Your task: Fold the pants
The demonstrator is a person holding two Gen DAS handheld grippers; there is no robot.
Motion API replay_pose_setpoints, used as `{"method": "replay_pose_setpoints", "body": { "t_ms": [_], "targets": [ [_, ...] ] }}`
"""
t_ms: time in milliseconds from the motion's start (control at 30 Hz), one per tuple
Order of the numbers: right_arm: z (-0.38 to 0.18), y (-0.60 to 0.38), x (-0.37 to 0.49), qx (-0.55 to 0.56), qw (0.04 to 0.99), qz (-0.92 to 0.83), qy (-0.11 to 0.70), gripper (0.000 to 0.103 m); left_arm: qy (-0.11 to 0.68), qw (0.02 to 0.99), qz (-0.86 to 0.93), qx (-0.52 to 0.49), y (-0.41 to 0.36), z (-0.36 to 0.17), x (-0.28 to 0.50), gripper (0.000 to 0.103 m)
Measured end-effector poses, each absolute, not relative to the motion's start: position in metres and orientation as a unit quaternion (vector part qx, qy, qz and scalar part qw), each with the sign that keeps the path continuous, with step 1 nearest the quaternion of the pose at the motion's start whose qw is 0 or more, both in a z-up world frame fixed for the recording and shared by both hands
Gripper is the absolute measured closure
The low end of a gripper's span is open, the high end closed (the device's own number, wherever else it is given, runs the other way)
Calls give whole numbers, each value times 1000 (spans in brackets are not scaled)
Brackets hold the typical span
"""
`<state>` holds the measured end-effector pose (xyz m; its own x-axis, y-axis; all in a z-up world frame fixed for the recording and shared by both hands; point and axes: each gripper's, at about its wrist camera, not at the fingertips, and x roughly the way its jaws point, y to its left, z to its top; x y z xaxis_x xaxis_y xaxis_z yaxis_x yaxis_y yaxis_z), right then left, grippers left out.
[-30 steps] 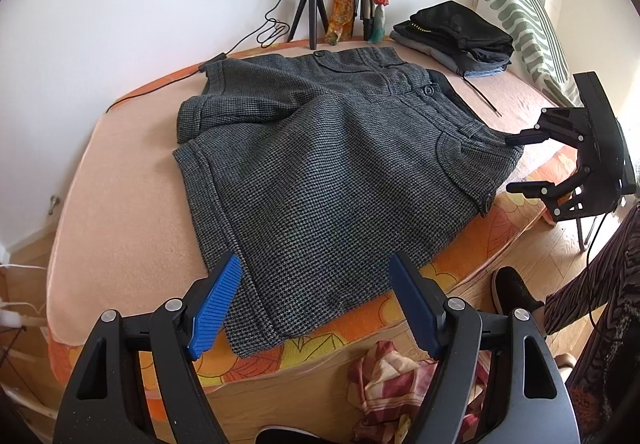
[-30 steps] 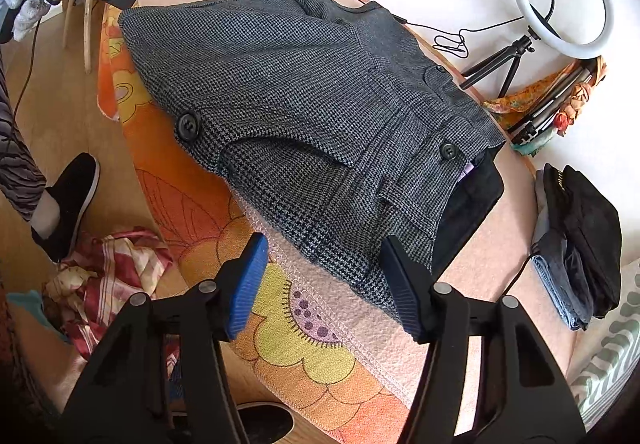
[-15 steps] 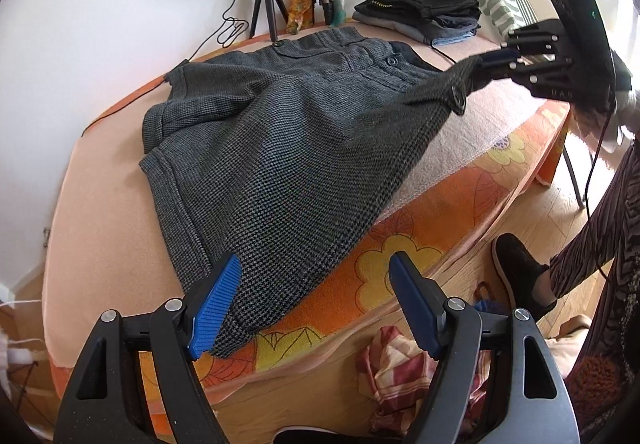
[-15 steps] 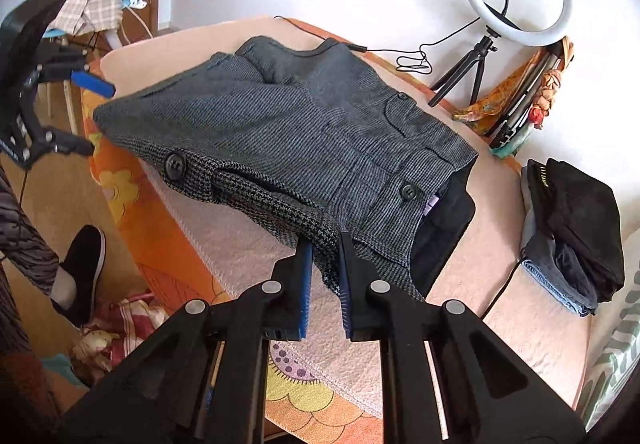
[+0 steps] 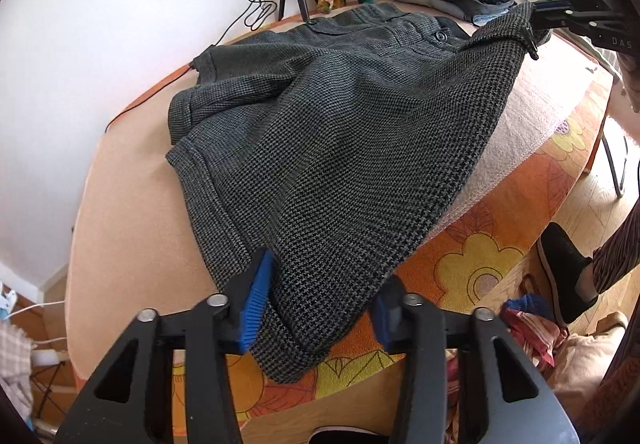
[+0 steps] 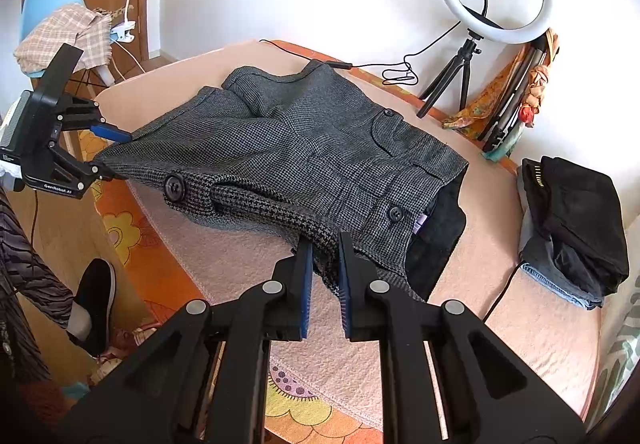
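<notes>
Pants (image 6: 304, 148) lie along the bed (image 6: 500, 324), waistband toward clothes pile (image 6: 572, 220); right gripper (image 6: 325, 276) clamps the waist corner, left gripper (image 5: 320, 308) straddles the hem, grip unclear.

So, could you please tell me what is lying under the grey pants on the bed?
Under the grey pants lies a peach blanket, with an orange flowered cover below it at the bed's edge. Whatever sits directly beneath the fabric's middle is covered and cannot be seen.
</notes>
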<state>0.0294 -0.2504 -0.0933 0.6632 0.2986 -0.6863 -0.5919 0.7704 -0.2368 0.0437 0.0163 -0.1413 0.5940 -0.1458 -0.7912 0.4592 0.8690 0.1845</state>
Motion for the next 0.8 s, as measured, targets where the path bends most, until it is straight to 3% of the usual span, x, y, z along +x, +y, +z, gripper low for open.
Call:
{"method": "replay_pose_setpoints", "body": {
  "t_ms": [100,200,500,800],
  "targets": [
    [-93,-249,27,-229,883,252,322,91,395,879,-186,193,18,-132,43,90],
    [-90,-250,25,-229,886,250,315,91,364,895,-179,189,21,-111,41,93],
    [-38,-253,14,-211,912,244,255,92,275,930,-180,163,39,-26,62,94],
    [20,-265,72,-236,916,230,228,92,256,914,-189,252,15,19,120,94]
  ]
}}
